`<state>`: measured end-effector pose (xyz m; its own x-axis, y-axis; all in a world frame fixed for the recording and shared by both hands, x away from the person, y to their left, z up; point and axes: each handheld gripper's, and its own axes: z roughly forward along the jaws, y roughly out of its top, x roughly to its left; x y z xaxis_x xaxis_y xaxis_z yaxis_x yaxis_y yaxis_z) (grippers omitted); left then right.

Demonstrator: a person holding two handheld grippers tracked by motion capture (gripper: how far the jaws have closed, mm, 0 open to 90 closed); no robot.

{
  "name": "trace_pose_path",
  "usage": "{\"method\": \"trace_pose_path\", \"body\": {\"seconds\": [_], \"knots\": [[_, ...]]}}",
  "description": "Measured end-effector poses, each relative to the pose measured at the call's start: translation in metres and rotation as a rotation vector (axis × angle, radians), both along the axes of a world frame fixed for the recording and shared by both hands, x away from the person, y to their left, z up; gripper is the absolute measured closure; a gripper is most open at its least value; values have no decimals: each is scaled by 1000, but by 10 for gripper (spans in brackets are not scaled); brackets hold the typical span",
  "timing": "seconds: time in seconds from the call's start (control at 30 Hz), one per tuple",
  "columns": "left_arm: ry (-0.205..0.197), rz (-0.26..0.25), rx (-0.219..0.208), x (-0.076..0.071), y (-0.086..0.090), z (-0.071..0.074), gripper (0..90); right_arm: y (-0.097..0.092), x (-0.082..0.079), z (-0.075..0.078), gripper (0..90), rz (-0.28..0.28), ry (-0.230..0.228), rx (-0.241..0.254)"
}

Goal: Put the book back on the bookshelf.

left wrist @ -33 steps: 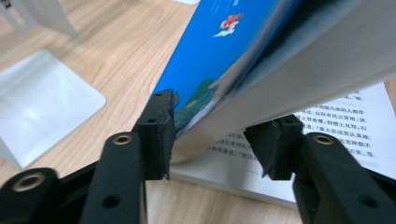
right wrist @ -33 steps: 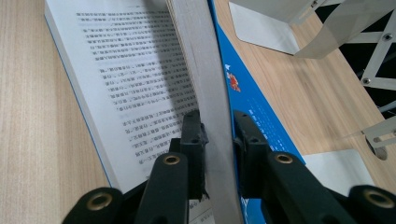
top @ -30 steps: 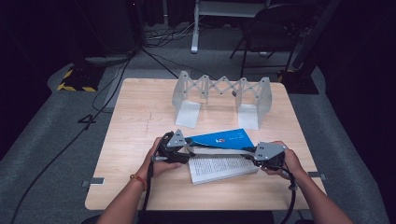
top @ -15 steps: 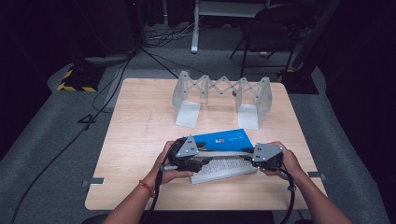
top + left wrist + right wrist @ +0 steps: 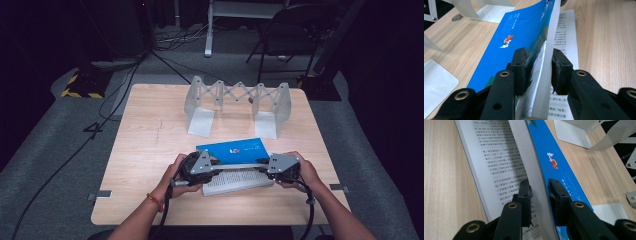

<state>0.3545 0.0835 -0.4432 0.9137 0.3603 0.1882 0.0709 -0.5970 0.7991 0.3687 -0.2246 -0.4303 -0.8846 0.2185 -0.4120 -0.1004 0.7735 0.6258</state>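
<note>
- Two claws are clamped on one open book (image 5: 235, 165), which is held near the front edge of the tabletop (image 5: 150, 150); a block of pages with the blue cover (image 5: 519, 32) is raised on edge, while a printed page (image 5: 496, 157) lies flat beneath.
- The left claw (image 5: 537, 70) has just been closing, and its pads are seen pressed on the cover and page block at one end.
- The right claw (image 5: 539, 195) is clenched on the same block at the other end, with its jaws just easing a little.
- A slip is judged possible if the right grip loosens further: the raised block could fall open.
- A crease or tear could be caused by the hands pulling apart or twisting unevenly.
- Farther back, an expandable metal book rack (image 5: 237, 100) stands well apart from the book.
</note>
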Motion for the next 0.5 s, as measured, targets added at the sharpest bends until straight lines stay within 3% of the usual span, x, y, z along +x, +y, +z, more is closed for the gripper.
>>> {"method": "trace_pose_path", "body": {"seconds": [0.1,0.23,0.3,0.4,0.5], "knots": [[2,-9,-5,1,2,-1,705,-1,2,0,716,6,12,22],[6,-17,-9,1,6,-4,720,-5,6,-4,670,23,42,87],[18,-18,-27,3,10,-4,725,-10,11,-6,630,7,53,122],[30,-16,-48,4,15,-4,729,-15,16,-10,585,-29,35,118],[39,-21,-50,5,21,-5,730,-27,27,-15,577,-26,104,184]]}}
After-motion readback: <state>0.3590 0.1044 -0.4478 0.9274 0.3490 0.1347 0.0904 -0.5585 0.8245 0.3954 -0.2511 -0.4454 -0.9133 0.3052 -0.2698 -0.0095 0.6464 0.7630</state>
